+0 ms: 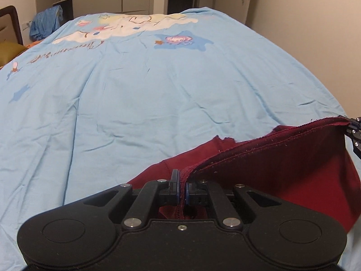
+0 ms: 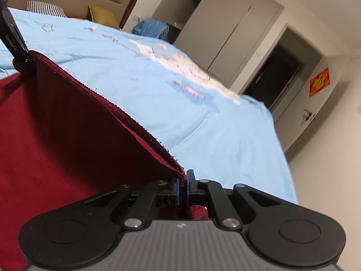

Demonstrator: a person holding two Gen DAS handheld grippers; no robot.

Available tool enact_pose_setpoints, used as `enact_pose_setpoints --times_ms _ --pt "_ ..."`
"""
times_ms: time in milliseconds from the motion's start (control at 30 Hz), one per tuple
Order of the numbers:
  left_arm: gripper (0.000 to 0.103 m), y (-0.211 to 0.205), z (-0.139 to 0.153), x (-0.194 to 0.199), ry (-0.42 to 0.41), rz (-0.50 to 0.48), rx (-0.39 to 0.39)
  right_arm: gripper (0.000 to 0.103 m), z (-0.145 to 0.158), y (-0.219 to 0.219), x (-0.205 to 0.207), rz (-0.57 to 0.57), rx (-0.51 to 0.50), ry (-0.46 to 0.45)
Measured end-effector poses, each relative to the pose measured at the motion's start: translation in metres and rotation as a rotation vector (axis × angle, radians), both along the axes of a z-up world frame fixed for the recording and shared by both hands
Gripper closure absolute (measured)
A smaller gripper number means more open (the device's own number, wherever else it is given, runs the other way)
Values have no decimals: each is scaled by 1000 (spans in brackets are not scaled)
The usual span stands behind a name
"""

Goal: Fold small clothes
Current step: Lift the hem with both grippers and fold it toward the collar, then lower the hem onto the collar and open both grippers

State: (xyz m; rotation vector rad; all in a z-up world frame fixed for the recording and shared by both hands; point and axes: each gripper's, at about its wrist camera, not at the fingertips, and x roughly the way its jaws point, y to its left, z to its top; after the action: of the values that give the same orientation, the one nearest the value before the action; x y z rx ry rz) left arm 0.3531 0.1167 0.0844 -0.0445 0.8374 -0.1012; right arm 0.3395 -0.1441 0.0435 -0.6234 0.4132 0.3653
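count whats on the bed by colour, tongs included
dark red garment: 1
black tongs: 2, left and right, each shut on the garment's hem
light blue bedsheet: 1
total: 4

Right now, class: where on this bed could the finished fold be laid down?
Free: the plain blue sheet between the red garment and the cartoon print. Crowded: the near edge, where both grippers, left and right, pinch the garment.

Soft, even indoor light; fisheye bending at edges; right wrist view slightly motion-blurred.
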Motion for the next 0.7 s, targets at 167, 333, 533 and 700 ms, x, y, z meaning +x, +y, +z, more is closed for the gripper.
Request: enact_pose_setpoints --times_ms 167,333,533,700 --pt "99 -2 -21 18 23 18 11 97 -21 2 23 -19 21 32" --pt "99 4 -35 30 59 43 -19 97 -32 3 29 -15 33 14" --pt "90 7 -41 39 81 58 -50 95 -45 0 33 -22 34 45" --pt "28 15 -38 37 70 66 -122 61 -44 -3 37 -25 48 46"
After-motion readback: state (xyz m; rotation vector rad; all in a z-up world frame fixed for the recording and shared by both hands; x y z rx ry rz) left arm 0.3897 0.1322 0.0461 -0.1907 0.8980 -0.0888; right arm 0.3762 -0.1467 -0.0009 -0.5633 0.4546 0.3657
